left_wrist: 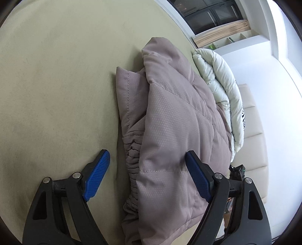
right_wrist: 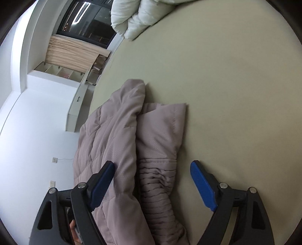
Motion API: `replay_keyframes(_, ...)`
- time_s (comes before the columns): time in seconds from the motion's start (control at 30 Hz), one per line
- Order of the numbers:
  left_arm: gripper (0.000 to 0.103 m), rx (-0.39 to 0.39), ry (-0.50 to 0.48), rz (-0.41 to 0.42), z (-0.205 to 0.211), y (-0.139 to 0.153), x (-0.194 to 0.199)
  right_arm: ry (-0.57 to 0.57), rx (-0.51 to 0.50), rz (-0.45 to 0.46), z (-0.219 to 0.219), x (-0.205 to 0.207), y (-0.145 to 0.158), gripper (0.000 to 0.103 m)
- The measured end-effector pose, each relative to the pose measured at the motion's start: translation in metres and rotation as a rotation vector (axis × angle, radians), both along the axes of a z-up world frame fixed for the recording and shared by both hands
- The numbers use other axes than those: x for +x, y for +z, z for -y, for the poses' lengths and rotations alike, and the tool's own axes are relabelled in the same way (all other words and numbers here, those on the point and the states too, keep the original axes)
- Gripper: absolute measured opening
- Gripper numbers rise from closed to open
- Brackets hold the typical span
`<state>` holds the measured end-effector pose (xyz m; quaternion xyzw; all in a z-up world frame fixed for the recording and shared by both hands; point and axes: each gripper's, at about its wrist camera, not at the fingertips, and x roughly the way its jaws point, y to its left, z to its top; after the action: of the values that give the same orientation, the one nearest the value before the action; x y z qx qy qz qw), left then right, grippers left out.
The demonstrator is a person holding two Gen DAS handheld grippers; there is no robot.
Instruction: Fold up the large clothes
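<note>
A mauve quilted puffer jacket point(left_wrist: 175, 122) lies folded in a thick bundle on the pale green bed point(left_wrist: 56, 84). Its ribbed elastic hem point(left_wrist: 133, 156) shows along one side. My left gripper point(left_wrist: 147, 164) is open, its blue pads on either side of the bundle's near edge. In the right wrist view the same jacket point(right_wrist: 122, 135) lies with its ribbed hem point(right_wrist: 158, 181) between the pads. My right gripper point(right_wrist: 152, 173) is open around that near edge. Neither gripper holds anything.
A white puffy garment point(left_wrist: 219, 90) lies beside the jacket near the bed's edge; it also shows in the right wrist view point(right_wrist: 139, 17). Beyond the bed are a cream upholstered bench point(left_wrist: 253, 132), white walls, shelving point(right_wrist: 62, 71) and a dark window.
</note>
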<state>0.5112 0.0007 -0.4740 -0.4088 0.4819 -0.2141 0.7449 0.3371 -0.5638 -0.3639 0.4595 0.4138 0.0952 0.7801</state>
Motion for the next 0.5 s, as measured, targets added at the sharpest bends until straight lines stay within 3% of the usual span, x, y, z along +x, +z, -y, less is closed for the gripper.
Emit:
replay_keyframes(0.2, 0.082, -0.121, 0.027, 0.023, -0.011, -0.012, 0.003, 0.131, 0.057, 0.036, -0.019, 0.017, -0.002, 0.086)
replay_keyframes(0.5, 0.079, -0.127, -0.014, 0.012, -0.003, -0.015, 0.027, 0.198, 0.109, 0.094, -0.027, 0.027, -0.011, 0.086)
